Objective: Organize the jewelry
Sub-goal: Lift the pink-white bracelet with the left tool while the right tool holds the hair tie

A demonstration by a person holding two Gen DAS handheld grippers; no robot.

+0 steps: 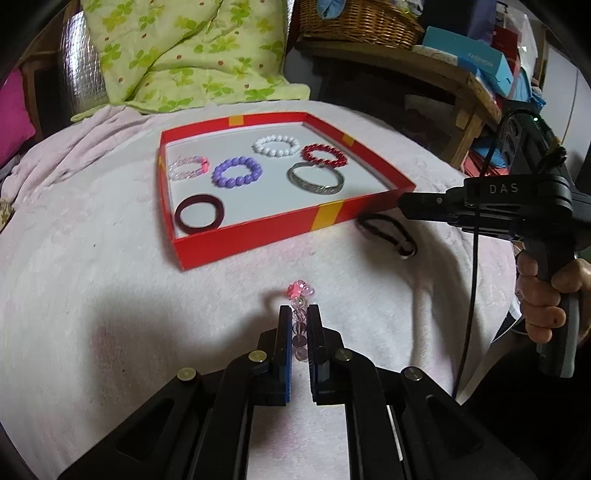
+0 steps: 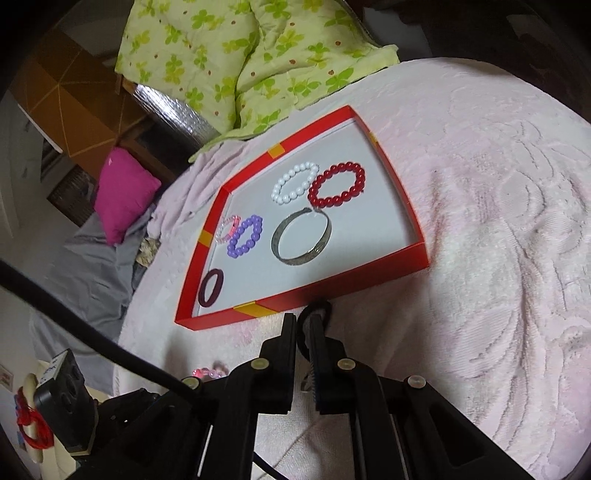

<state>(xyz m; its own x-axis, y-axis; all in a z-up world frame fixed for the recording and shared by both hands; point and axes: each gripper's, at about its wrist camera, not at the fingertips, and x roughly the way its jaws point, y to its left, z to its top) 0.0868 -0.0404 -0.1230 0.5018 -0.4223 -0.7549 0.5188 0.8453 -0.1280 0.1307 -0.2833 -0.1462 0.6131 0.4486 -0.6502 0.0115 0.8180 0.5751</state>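
A red tray (image 1: 258, 236) (image 2: 332, 284) lies on the pink blanket and holds several bracelets: white beads (image 1: 276, 144), red beads (image 1: 325, 155), purple beads (image 1: 237, 172), a silver bangle (image 1: 316, 178), a dark maroon bangle (image 1: 199, 215) and a pink clear one (image 1: 187, 167). My left gripper (image 1: 299, 312) is shut on a clear bead bracelet with a pink charm (image 1: 298, 290), in front of the tray. My right gripper (image 2: 303, 319) (image 1: 402, 201) is shut on a black cord (image 2: 317, 308) (image 1: 388, 227) by the tray's near right corner. A metal ring (image 1: 404, 254) hangs on that cord.
A green leaf-print quilt (image 1: 184, 55) lies behind the tray. A wicker basket (image 1: 362, 18) and blue boxes (image 1: 469, 55) sit on a wooden shelf at back right. A magenta cushion (image 2: 123, 192) lies left of the bed. A person's hand (image 1: 543, 295) holds the right gripper's handle.
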